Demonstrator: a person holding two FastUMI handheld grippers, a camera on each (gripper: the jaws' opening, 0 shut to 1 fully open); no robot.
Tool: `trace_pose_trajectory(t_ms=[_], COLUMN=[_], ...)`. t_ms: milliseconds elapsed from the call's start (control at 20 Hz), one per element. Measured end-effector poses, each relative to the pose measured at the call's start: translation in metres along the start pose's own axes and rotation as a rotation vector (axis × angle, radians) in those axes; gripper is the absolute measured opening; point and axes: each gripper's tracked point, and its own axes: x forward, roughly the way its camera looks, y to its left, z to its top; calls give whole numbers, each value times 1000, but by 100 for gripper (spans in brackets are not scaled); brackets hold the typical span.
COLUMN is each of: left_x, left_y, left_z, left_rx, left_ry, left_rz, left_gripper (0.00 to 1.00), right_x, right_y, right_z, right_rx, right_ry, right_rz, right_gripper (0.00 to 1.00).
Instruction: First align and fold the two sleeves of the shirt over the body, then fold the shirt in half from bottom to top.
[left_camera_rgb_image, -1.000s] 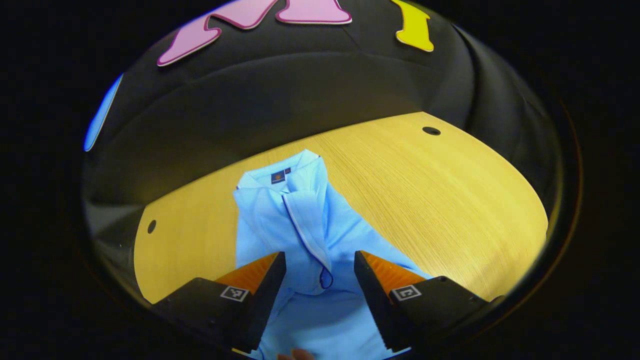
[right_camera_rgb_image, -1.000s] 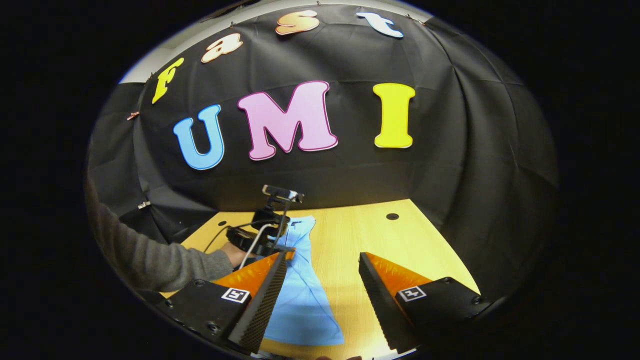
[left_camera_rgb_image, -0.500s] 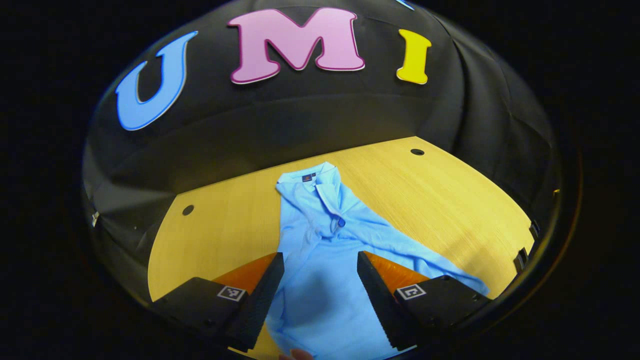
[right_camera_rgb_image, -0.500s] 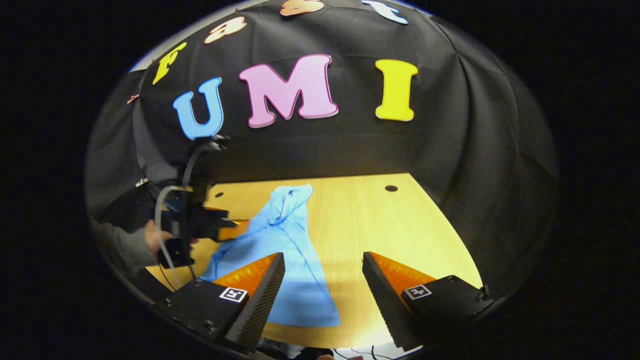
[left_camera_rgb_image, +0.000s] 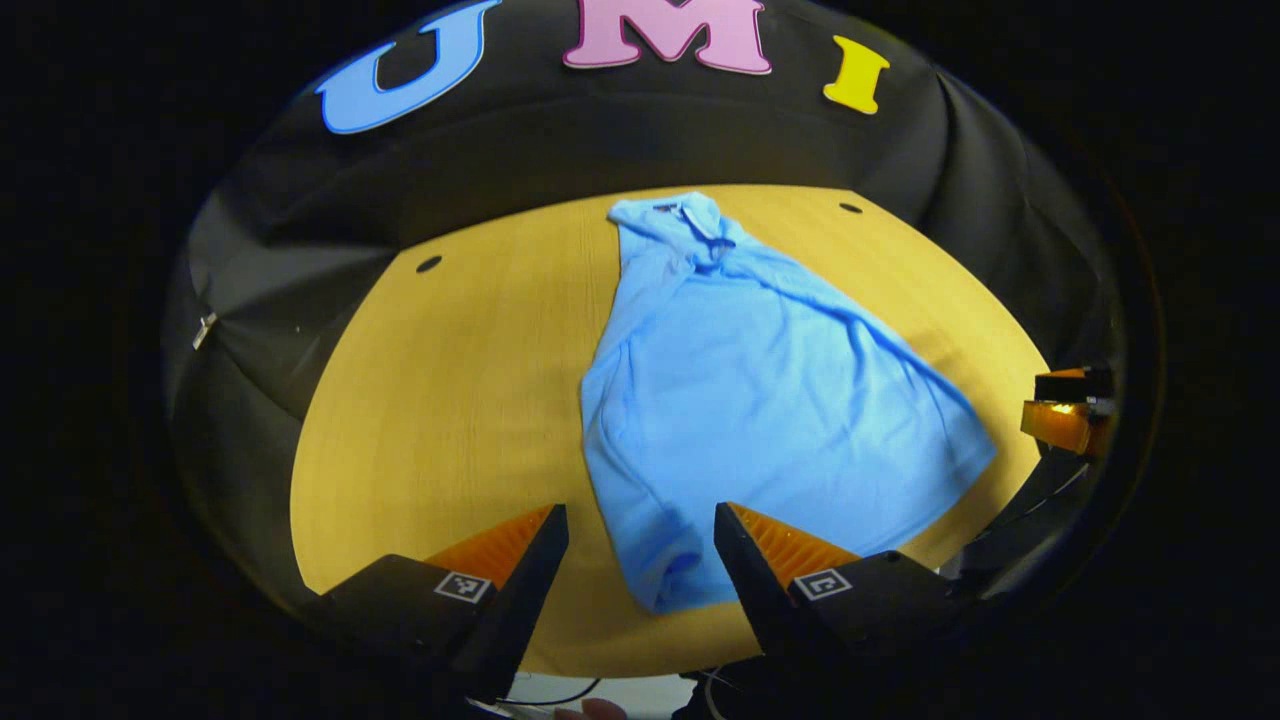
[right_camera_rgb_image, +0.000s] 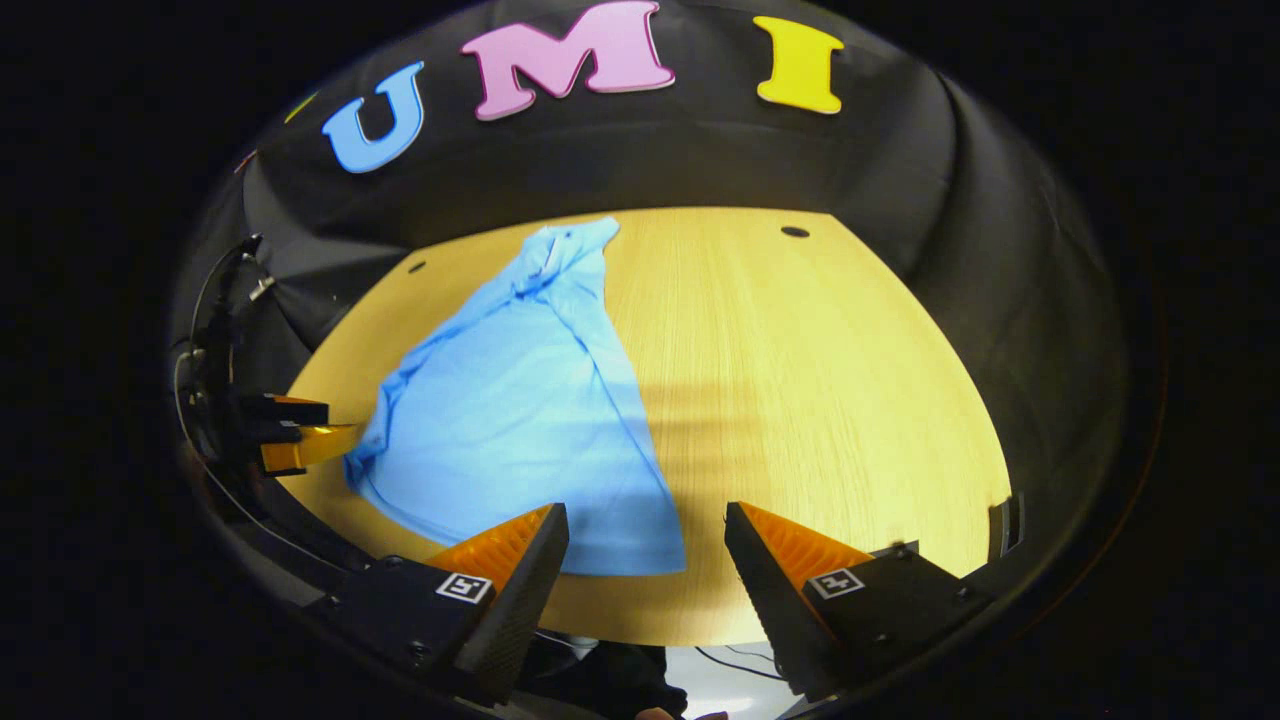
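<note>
Left gripper view shows your left gripper (left_camera_rgb_image: 640, 560) hovering open-jawed above the near edge of the wooden table (left_camera_rgb_image: 440, 400), where the blue shirt (left_camera_rgb_image: 760, 400) lies flat, collar toward the far edge. Your right gripper (right_camera_rgb_image: 645, 565) hangs open, empty, there too.

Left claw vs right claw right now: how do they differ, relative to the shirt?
The left claw has the shirt's near hem corner between its open fingers; the right claw has mostly bare table ahead, the shirt's corner by its left finger. From the left claw the shirt spreads rightward; from the right, leftward. Both are open, holding nothing, near the table's front edge.
</note>
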Motion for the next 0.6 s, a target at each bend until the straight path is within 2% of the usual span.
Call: trace_pose_trajectory(t_ms=[200,600], left_x=[6,16], left_y=[-9,-19], left_z=[-28,-40], left_rx=[-33,-13], left_ry=[71,113], left_rz=[-40,-46], left_gripper=[94,93], right_x=[20,35], right_y=[0,5], right_z=[-25,-48], right_rx=[-35,-49], right_ry=[70,152], right_rz=[-13,-27], right_gripper=[99,98])
